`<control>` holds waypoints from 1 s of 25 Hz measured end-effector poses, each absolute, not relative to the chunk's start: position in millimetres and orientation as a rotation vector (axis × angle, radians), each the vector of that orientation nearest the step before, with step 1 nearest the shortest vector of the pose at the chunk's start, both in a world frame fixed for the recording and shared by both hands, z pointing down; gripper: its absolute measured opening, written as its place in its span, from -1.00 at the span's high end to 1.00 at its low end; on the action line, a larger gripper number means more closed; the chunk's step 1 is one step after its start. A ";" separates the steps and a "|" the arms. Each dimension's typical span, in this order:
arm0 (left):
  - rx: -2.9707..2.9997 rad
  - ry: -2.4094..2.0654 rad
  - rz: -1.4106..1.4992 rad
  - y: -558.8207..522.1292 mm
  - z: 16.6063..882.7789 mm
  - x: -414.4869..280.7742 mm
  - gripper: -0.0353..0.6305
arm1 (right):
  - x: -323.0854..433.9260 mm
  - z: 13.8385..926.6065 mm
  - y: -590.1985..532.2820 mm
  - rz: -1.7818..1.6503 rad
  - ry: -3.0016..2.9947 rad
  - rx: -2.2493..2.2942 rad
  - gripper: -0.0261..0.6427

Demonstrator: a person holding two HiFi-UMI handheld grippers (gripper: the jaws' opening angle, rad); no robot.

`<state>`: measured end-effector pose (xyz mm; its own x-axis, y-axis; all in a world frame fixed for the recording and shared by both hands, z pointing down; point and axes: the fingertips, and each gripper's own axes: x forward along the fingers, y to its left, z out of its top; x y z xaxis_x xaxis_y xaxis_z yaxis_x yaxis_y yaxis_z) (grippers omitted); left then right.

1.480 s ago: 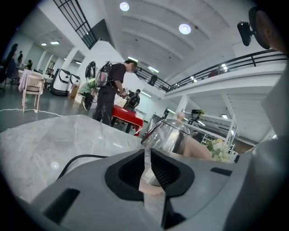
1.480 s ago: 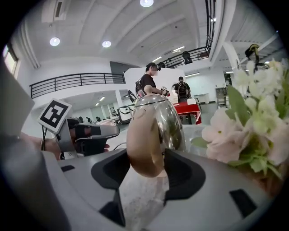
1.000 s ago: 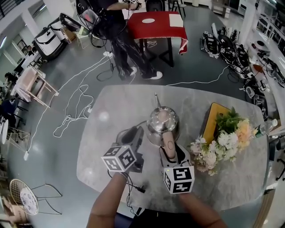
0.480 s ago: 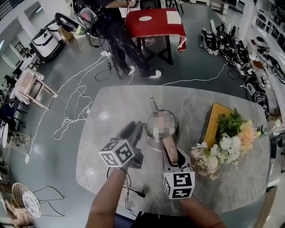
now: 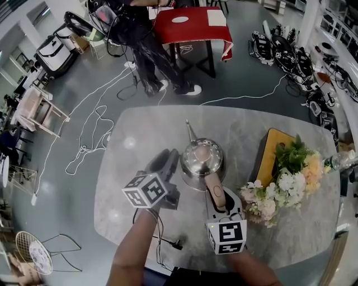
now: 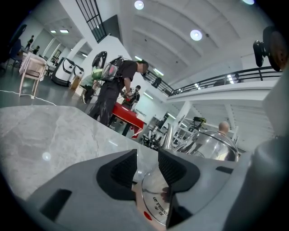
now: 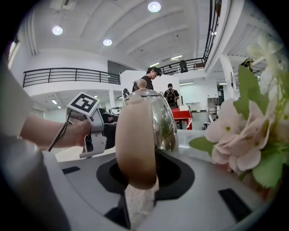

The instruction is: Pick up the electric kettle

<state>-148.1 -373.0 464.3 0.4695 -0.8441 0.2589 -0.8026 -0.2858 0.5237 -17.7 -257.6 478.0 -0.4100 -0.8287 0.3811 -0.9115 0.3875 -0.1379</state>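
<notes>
Though head view hides it, right fingers (image 7: 177,175) just clamped kettle handle (image 7: 135,144); left fingers (image 6: 175,168) just opened, apart.

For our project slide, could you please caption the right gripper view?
Right gripper, jaws just closing round the tan handle of the shiny steel electric kettle, beside pink-white flowers.

A glossy grey floor (image 5: 72,184) spreads around the pale marble surface (image 5: 145,128), with white cables (image 5: 92,131) looping across it. Beyond stand a red-covered table (image 5: 193,25), a wooden chair (image 5: 39,109) at left, and a person (image 5: 140,44). Round ceiling lights (image 7: 154,6) shine above a railed balcony (image 7: 67,74).
</notes>
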 end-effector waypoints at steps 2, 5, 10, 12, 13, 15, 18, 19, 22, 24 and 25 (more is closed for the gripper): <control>2.126 -1.355 -0.093 -376.0 463.5 -148.3 0.53 | -17.3 477.0 -258.6 0.477 -2.412 1.544 0.60; 2.125 -1.349 -0.104 -379.7 461.6 -150.0 0.53 | -17.0 474.9 -259.5 0.479 -2.436 1.538 0.61; 2.141 -1.329 -0.115 -384.5 457.5 -149.4 0.53 | -16.6 470.5 -259.8 0.469 -2.476 1.527 0.61; 2.156 -1.309 -0.113 -385.0 459.0 -146.1 0.53 | -15.4 472.2 -258.7 0.472 -2.497 1.526 0.61; 2.163 -1.299 -0.112 -385.4 459.5 -144.8 0.53 | -15.0 472.7 -258.3 0.471 -2.507 1.525 0.61; 2.177 -1.283 -0.112 -387.3 458.4 -143.1 0.53 | -14.7 472.2 -258.2 0.468 -2.526 1.527 0.62; 2.192 -1.264 -0.118 -391.5 456.8 -141.2 0.53 | -13.3 471.7 -259.2 0.458 -2.554 1.526 0.62; 2.197 -1.258 -0.117 -392.5 457.2 -140.9 0.53 | -12.9 471.9 -259.3 0.453 -2.562 1.523 0.62; 2.220 -1.224 -0.115 -394.8 457.8 -139.9 0.53 | -12.3 471.9 -260.6 0.427 -2.587 1.501 0.62; 2.242 -1.189 -0.124 -395.3 457.0 -138.1 0.53 | -12.4 472.1 -261.7 0.402 -2.606 1.481 0.62; 2.254 -1.169 -0.136 -395.1 456.1 -136.7 0.53 | -12.2 472.4 -261.9 0.394 -2.612 1.476 0.63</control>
